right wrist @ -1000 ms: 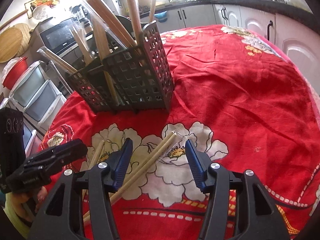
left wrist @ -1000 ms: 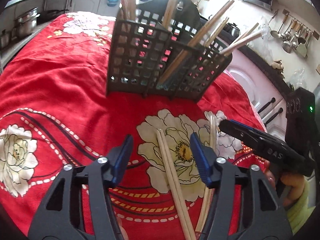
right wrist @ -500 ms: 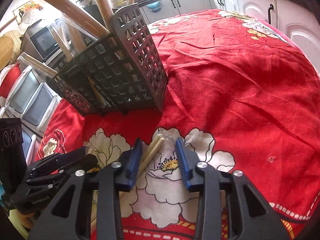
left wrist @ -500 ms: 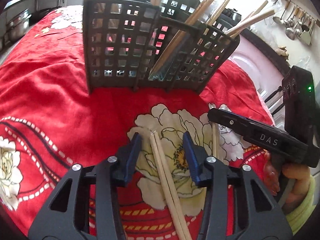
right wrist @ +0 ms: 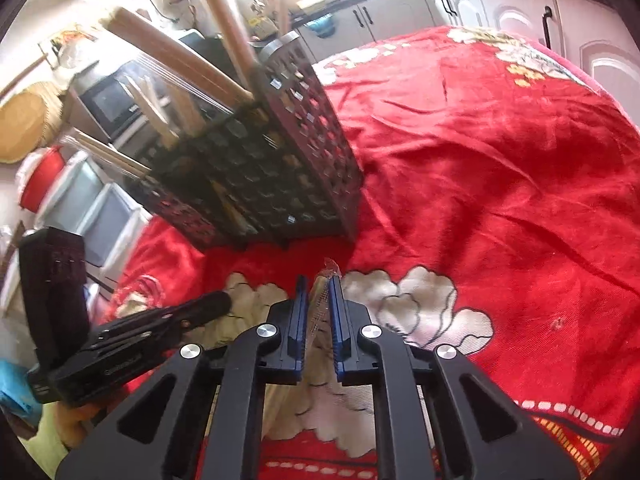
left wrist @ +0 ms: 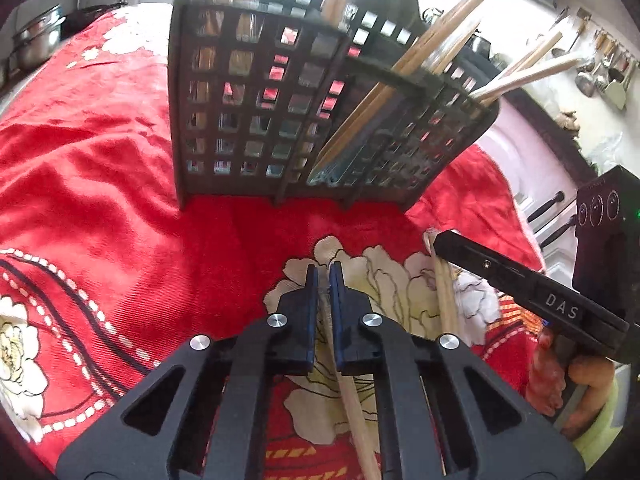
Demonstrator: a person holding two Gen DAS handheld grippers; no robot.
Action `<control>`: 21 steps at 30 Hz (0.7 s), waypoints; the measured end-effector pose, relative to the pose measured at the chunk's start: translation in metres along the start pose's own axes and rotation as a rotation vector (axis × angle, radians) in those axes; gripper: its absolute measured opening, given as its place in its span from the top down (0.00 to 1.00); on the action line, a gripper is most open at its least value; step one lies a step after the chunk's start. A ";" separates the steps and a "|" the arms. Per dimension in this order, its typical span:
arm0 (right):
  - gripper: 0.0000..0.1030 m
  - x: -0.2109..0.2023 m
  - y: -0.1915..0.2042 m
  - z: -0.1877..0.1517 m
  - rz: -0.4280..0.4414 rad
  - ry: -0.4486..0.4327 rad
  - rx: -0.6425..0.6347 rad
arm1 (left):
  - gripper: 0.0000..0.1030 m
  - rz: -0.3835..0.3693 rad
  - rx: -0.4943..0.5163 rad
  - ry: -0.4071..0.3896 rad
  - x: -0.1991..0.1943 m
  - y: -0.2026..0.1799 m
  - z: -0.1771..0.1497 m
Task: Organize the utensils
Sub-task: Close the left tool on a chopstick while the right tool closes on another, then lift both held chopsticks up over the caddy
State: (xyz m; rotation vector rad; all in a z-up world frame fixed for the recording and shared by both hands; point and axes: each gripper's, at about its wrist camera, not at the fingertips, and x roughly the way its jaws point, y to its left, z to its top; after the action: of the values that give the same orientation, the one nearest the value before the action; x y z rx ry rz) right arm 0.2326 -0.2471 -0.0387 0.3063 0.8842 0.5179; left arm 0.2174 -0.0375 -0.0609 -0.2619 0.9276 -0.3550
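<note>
A black lattice utensil holder (left wrist: 304, 112) stands on the red flowered tablecloth (left wrist: 100, 184), with several wrapped wooden chopsticks leaning in it; it also shows in the right wrist view (right wrist: 272, 184). My left gripper (left wrist: 325, 276) is shut on a pair of wrapped chopsticks (left wrist: 352, 404) lying on the cloth. My right gripper (right wrist: 319, 286) is shut on another plastic-wrapped pair (right wrist: 320, 300), whose wrapper tip sticks out past the fingers. More chopsticks (left wrist: 444, 296) lie under the right gripper's body in the left wrist view.
Kitchen cabinets (right wrist: 500, 8) stand beyond the table. A microwave (right wrist: 112, 100) and stacked storage bins (right wrist: 92, 208) are left of the holder. Ladles hang on the wall (left wrist: 600, 76). Metal pots (left wrist: 36, 40) sit at the far left.
Both grippers have moved forward and down toward the holder and closed from open, each onto a pair of wrapped chopsticks on the cloth.
</note>
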 end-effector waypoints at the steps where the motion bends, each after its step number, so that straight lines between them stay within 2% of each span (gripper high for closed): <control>1: 0.91 -0.003 0.002 0.001 0.011 -0.008 -0.002 | 0.97 -0.007 0.000 -0.010 -0.006 0.001 0.000; 13: 0.94 -0.070 0.065 0.014 0.142 -0.174 -0.148 | 0.97 -0.062 0.038 -0.225 -0.095 -0.013 0.027; 21: 0.95 -0.105 0.101 0.027 0.175 -0.276 -0.247 | 0.98 -0.073 0.067 -0.342 -0.143 -0.020 0.046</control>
State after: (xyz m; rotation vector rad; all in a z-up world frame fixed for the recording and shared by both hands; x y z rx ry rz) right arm 0.1689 -0.2209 0.0923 0.2230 0.5215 0.7211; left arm 0.1730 0.0057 0.0769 -0.2852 0.5703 -0.3939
